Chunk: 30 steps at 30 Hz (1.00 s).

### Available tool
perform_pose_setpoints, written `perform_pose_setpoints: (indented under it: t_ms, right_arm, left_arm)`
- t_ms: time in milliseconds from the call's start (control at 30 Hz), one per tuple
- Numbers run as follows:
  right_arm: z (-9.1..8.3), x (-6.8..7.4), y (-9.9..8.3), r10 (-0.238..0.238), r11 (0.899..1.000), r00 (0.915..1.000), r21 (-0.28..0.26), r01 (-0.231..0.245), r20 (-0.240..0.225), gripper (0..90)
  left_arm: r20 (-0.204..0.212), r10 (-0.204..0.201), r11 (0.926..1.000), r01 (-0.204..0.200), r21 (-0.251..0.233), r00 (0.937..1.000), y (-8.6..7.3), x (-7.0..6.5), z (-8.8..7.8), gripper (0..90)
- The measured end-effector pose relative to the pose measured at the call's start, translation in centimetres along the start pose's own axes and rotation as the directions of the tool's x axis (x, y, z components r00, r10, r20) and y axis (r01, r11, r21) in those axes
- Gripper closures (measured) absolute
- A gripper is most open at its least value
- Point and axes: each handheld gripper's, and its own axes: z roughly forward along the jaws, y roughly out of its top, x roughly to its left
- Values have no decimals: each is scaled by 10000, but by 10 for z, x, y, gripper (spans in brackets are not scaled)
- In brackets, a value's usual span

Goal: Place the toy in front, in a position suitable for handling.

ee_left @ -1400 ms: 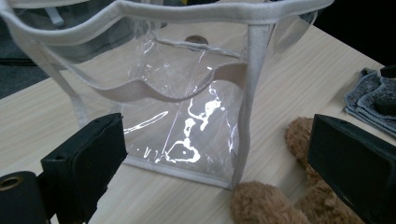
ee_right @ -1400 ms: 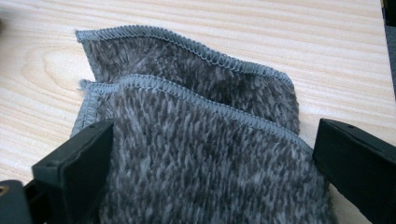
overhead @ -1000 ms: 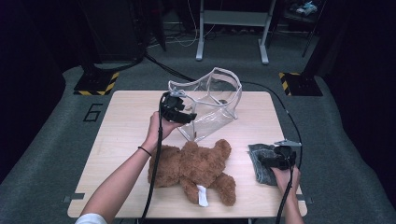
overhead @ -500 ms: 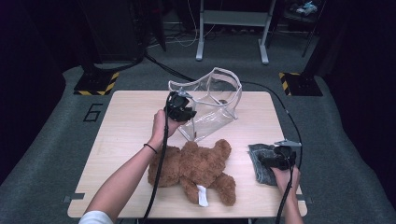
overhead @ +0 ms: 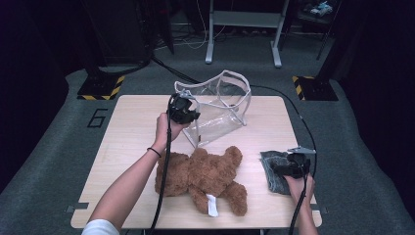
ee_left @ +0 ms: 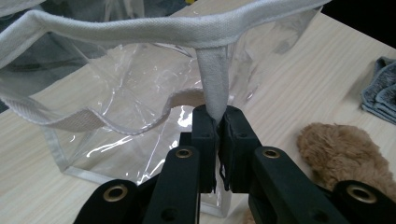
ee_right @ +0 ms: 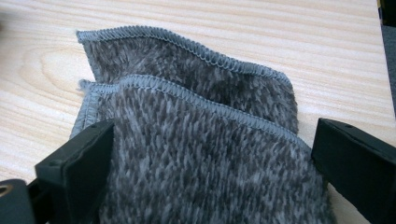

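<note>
Jaws of the left gripper have just been closing and now pinch the white strap that drops from the rim of the clear bag. That bag stands at the far middle of the table, mouth gaping upward, its corner just beyond the bear. Seen from above, the left gripper sits at the bag's left edge, the hand behind it. The bear lies on its side near the front edge, a white tag at its leg. At the front right, the right gripper rests over a folded grey cloth, its jaws spread wide to either side of the cloth, not pressing it.
</note>
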Motion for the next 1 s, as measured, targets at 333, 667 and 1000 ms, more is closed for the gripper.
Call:
perform_pose_setpoints:
  t_ms: [333, 667, 1000]
  right_arm:
    - [0, 0, 0, 2, 10000, 10000, 3, -2, 15, 16]
    - [0, 0, 0, 7, 10000, 10000, 24, -7, 37, 17]
    - [0, 1, 0, 20, 10000, 10000, 38, -21, 59, 17]
  left_arm:
    - [-280, -326, 9990, 317, -299, 9991, -13, 24, -10, 850]
    - [-657, -625, 9964, 585, -618, 9959, -26, 48, -19, 855]
    - [-1071, -1219, 9889, 1115, -986, 9868, -36, 73, -27, 857]
